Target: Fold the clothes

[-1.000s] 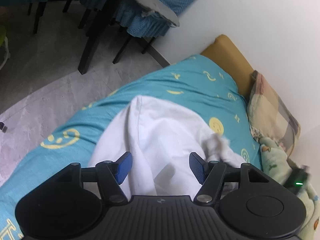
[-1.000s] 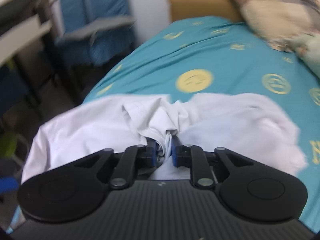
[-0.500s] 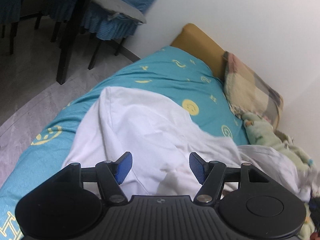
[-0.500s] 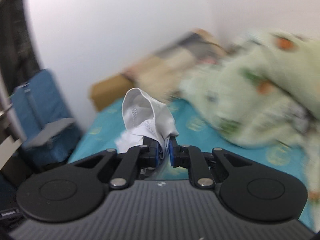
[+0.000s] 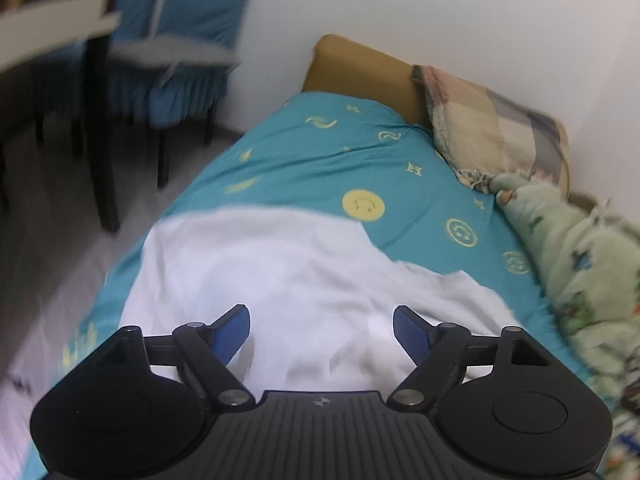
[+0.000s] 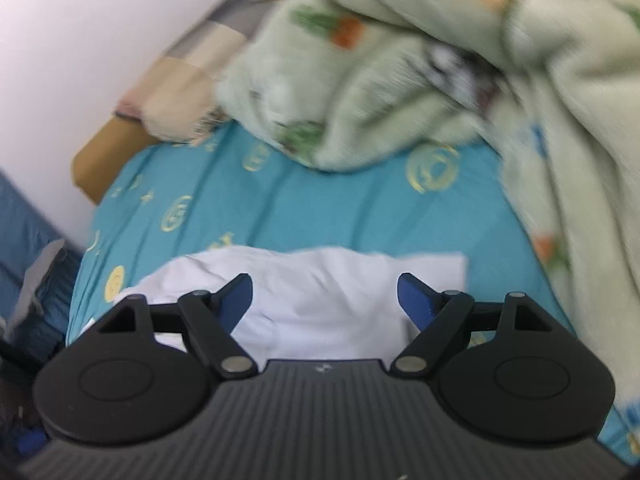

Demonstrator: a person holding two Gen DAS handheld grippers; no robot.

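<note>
A white garment (image 5: 280,272) lies spread on the teal bed sheet (image 5: 320,152), and in the right wrist view the same white garment (image 6: 320,280) shows a straight right edge. My left gripper (image 5: 322,330) hovers over its near part, jaws opening, with nothing pinched between the blue pads. My right gripper (image 6: 324,300) is over the garment too, jaws opening wide; the cloth lies below them, not gripped.
A patchwork pillow (image 5: 492,128) and a pale green printed blanket (image 6: 440,60) are heaped at the bed's far and right side. A tan headboard (image 5: 360,68) meets the white wall. Blue-covered chairs (image 5: 172,40) and a dark table leg (image 5: 100,128) stand left of the bed.
My right gripper carried a bunched fold of the garment across the bed, then let go and spread its jaws. The garment now lies flatter. My left gripper opened wider and shifted.
</note>
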